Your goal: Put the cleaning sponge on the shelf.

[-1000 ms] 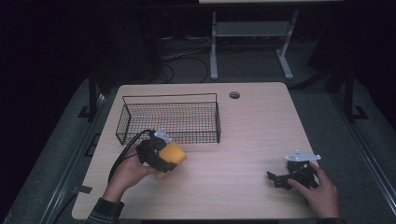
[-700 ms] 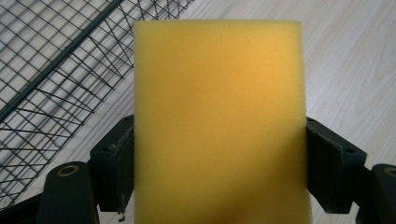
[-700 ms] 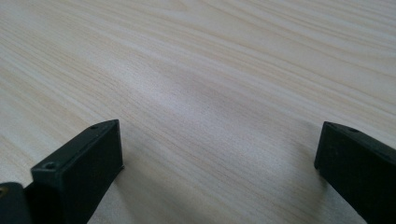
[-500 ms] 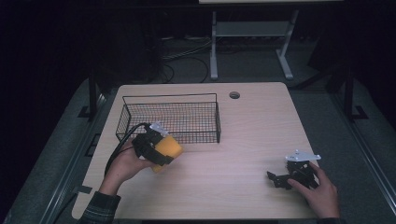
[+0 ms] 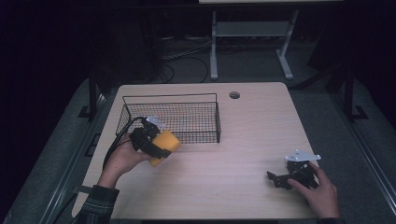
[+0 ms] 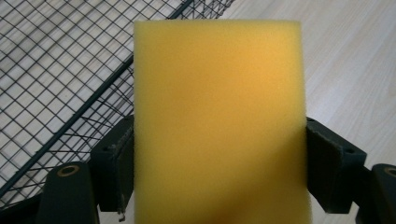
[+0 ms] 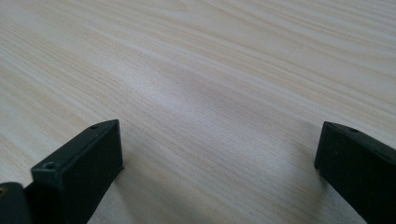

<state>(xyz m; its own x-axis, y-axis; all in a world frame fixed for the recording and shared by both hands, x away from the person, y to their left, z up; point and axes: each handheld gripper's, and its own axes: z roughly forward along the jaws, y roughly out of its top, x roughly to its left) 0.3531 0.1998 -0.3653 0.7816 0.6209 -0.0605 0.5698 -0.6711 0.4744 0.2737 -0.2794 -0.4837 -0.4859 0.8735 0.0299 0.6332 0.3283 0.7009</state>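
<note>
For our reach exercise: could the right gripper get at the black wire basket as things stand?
Probably yes: the right gripper is open and empty, and bare wooden table lies between it and the black wire basket.

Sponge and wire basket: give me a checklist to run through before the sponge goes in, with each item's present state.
1. Sponge clamped between both jaws of the left hand-held gripper: ok.
2. Wire basket open on top: ok.
3. Basket floor free of other items: ok as far as the high view shows.
4. Sponge already above the basket opening: not ok, it sits at the near rim.
5. Right hand-held gripper open, away from the basket: ok.
6. Grip depth on the sponge: cannot tell.
</note>
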